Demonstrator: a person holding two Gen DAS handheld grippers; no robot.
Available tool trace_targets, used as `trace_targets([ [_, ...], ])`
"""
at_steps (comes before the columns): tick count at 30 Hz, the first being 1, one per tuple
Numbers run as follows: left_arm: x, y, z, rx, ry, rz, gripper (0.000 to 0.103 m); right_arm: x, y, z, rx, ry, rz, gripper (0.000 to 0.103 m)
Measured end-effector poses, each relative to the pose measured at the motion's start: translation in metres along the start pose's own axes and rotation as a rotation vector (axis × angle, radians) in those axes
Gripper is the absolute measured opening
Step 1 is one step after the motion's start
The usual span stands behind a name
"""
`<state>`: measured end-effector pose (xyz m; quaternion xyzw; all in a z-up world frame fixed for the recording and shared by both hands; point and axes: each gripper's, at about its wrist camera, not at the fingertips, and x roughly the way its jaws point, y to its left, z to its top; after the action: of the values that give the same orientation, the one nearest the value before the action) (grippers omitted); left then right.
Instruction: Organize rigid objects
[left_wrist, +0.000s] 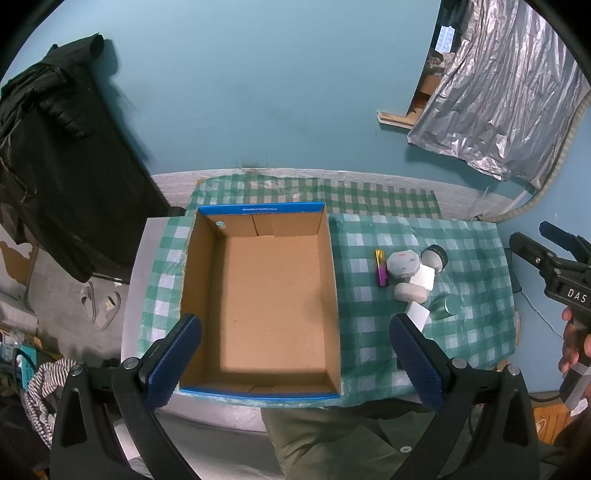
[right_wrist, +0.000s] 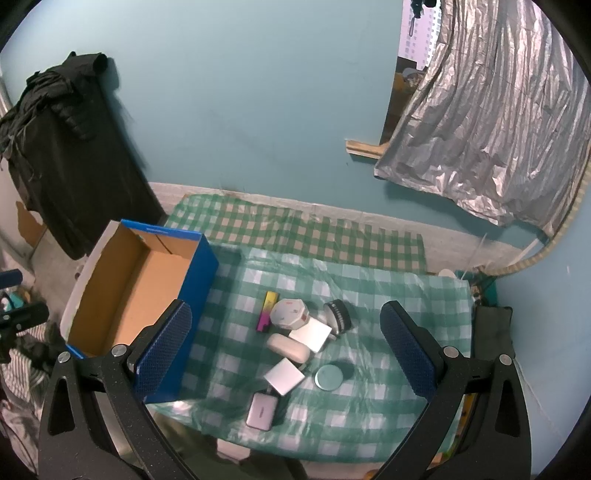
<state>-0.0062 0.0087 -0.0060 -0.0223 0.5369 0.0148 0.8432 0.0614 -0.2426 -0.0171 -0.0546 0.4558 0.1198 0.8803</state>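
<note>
An open blue cardboard box (left_wrist: 195, 266) (right_wrist: 199, 273) with nothing in it stands on the left of the checked tablecloth. Right of it lies a cluster of small items: a yellow-pink stick (left_wrist: 381, 267) (right_wrist: 267, 311), an octagonal white case (left_wrist: 403, 264) (right_wrist: 290, 314), a black round tin (right_wrist: 338, 315), two white square blocks (right_wrist: 310, 334) (right_wrist: 284, 376), a white oval case (left_wrist: 410, 291) (right_wrist: 289, 347), a green round tin (left_wrist: 445, 306) (right_wrist: 328, 376) and a silver case (right_wrist: 260, 410). My left gripper (left_wrist: 295, 362) is open above the box's near end. My right gripper (right_wrist: 286, 363) is open above the cluster.
The green checked cloth (right_wrist: 388, 406) covers a small table against a teal wall. A black jacket (left_wrist: 62, 155) hangs at the left. A silver foil sheet (right_wrist: 498, 129) hangs at the right. Slippers (left_wrist: 101, 304) lie on the floor left of the table.
</note>
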Motion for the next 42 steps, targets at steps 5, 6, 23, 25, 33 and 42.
trace_targets([
  [5,-0.001,0.0,-0.002,0.008,-0.003,0.001,0.102,-0.003,-0.002,-0.002,0.006,-0.004,-0.002,0.101],
  [6,-0.001,0.0,-0.002,0.005,-0.003,0.001,0.102,-0.004,-0.002,-0.003,0.009,-0.004,-0.003,0.101],
  [23,-0.004,0.001,0.003,0.01,-0.003,0.003,0.102,-0.005,-0.002,0.0,0.008,-0.005,-0.003,0.101],
  [25,-0.004,0.0,0.003,0.009,-0.003,0.002,0.102,-0.005,-0.002,0.001,0.009,-0.005,-0.003,0.101],
  [33,-0.004,0.002,0.006,0.013,-0.002,0.011,0.102,-0.005,-0.002,0.001,0.01,-0.004,-0.002,0.101],
  [42,0.013,0.021,0.008,0.0,0.024,0.022,0.102,0.006,0.0,0.007,0.008,0.009,-0.002,0.101],
])
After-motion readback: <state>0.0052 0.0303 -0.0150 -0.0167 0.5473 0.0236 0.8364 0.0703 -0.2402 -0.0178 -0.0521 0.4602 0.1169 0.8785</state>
